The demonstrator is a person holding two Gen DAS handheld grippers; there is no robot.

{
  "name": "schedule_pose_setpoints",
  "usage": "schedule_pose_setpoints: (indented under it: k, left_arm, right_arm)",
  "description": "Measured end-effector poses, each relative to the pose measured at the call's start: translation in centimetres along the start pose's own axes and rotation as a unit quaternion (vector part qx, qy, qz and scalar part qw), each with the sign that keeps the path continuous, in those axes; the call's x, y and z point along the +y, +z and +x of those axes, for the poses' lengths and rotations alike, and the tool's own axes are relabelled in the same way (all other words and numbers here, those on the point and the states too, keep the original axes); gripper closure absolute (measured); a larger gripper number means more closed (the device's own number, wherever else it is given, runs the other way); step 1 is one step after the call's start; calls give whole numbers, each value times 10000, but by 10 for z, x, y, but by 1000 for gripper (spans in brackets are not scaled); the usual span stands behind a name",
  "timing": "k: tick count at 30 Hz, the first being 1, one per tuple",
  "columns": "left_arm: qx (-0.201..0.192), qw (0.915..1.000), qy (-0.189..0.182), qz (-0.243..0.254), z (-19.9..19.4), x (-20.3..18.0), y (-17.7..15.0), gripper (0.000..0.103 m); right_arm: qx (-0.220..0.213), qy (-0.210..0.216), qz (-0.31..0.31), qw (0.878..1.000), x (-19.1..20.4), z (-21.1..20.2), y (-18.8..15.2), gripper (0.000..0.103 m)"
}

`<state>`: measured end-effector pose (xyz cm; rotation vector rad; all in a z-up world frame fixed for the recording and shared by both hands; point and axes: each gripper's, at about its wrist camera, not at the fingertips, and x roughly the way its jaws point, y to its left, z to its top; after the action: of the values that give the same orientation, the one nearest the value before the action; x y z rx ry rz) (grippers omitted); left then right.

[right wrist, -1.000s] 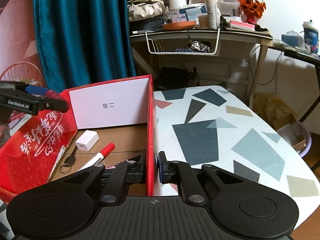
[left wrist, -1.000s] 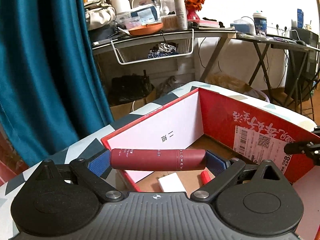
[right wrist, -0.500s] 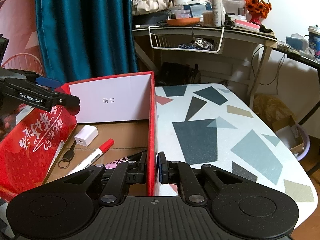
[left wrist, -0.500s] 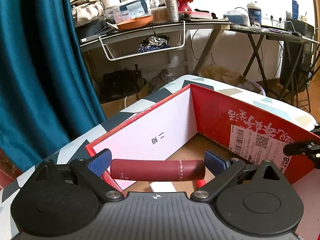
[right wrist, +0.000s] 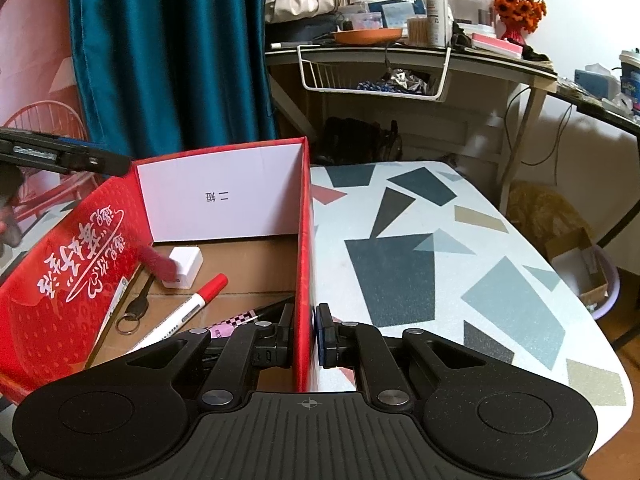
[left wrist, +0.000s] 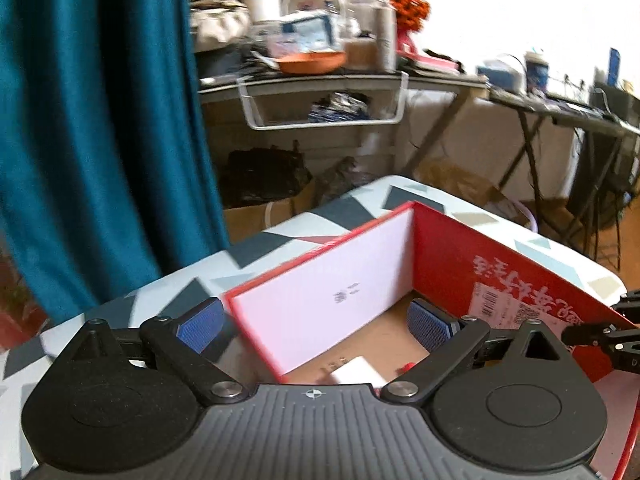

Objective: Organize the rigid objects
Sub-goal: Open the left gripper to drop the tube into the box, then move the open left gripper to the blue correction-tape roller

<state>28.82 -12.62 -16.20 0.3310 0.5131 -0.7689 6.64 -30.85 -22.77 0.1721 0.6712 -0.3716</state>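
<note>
The left hand-held gripper (left wrist: 316, 322) hangs wide and empty above the red box (right wrist: 303, 240). The right hand-held gripper (right wrist: 303, 334) pinches the box's wall. Inside the box lie a maroon tube (right wrist: 157, 261), charger (right wrist: 185, 267), marker (right wrist: 182, 316) and key (right wrist: 134, 312); the tabletop (right wrist: 440, 248) beside the box looks bare, so sorting seems nearly finished.

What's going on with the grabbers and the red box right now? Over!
Left gripper open, empty, above red box. Right gripper shut on box wall. Maroon tube blurred inside box, by white charger. Nothing in the way.
</note>
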Motion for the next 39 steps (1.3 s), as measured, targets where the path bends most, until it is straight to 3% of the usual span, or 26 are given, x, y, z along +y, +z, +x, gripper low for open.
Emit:
schedule_pose_setpoints:
  k: [5,9,16,21,23,26,30,32,39]
  left_arm:
    - [10,9973,455,-574,-23,35,-20,3]
    - [100,9893,858,-1178,-35,62,-46,3]
    - [328,9606,1294,-2439,-43,96,-111,7]
    - [383,9466,1409,-2875,-44,106,-142,16]
    - [390,9476,1366,-2862,-41,105,-148,25]
    - [349,9558,1329,-2601,-35,98,-147,36]
    - [316,9635,1366,-2281,-23,93,-146,36]
    - [360,9663,1376,-2146,-15,94,-144,44]
    - [544,9658,1318,-2166,4,89,-145,51]
  right_arm:
    - [3,-15,30,10000,0,0,-1,94]
    - [9,-34,40,10000,0,1,0,93]
    - [18,-100,-62,9999,3,2,-2,93]
    - [30,-111,-88,9999,4,3,-1,93]
    - [42,-106,-102,9999,4,3,-1,93]
    - [49,-111,-122,9999,4,3,-1,93]
    - [46,-112,-124,9998,5,3,-1,93]
    - [57,-126,-156,9998,5,3,-1,93]
    - [72,-142,-174,9997,6,4,0,93]
